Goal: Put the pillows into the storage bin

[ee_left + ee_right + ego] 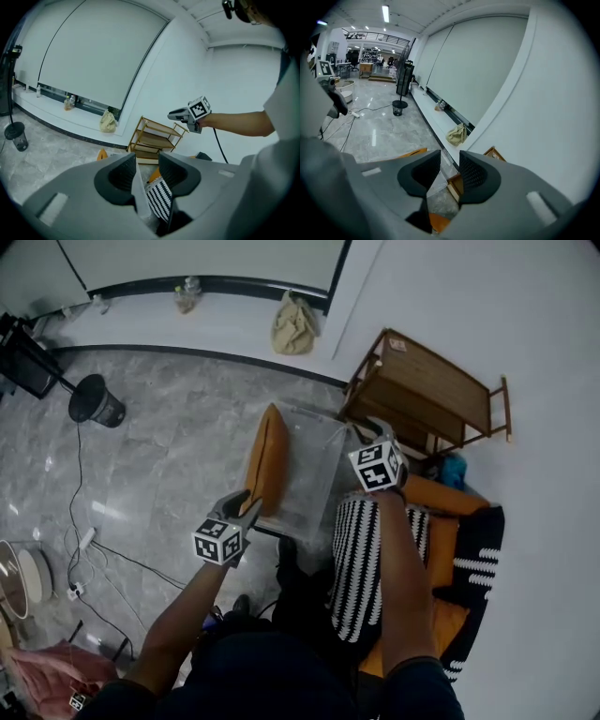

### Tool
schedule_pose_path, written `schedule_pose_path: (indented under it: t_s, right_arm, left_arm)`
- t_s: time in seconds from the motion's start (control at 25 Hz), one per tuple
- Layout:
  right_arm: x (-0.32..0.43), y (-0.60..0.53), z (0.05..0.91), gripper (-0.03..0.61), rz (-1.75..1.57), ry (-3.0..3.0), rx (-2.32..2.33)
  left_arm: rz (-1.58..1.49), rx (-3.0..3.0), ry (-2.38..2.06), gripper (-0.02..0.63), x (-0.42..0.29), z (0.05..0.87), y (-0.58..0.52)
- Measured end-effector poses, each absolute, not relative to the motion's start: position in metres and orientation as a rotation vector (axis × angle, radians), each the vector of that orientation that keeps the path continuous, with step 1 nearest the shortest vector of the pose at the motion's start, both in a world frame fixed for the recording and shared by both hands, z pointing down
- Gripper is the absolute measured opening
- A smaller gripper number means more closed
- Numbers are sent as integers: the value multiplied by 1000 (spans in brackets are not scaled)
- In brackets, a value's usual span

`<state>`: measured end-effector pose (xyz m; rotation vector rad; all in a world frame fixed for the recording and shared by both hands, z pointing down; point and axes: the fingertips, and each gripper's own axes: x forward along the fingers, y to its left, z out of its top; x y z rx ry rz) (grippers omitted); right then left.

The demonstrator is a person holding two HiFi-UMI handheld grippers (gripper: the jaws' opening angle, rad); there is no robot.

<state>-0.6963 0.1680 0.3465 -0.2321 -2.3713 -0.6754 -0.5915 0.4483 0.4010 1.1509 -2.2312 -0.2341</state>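
Note:
A clear plastic storage bin point(314, 460) stands on the floor in front of the seated person. An orange pillow point(267, 470) stands on edge along the bin's left side. On the person's lap lies a black-and-white striped pillow point(361, 563), with another orange pillow point(441, 531) on the seat at the right. My left gripper point(251, 507) is at the bin's near left corner. Its jaws straddle the clear rim point(139, 192) with a gap beside one pad. My right gripper point(373, 437) is at the bin's right rim point(438, 185), with its jaws apart.
A wooden shelf point(431, 395) stands against the wall just right of the bin. A black fan base point(97, 404) and cables point(103, 549) are on the grey floor to the left. A beige bag point(293, 324) sits on the window ledge.

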Motion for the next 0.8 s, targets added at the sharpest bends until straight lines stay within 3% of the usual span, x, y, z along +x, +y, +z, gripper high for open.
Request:
schedule_pose_path:
  t_s: [0.48,0.8]
  right_arm:
    - [-563,207,255,114,-429,-2642,10]
    - [-436,247,191,114,-276,-2785,204]
  left_arm:
    - [-196,1325,-2414,147,-563,307,492]
    - [-153,1515,-2480,147,-512,246,526]
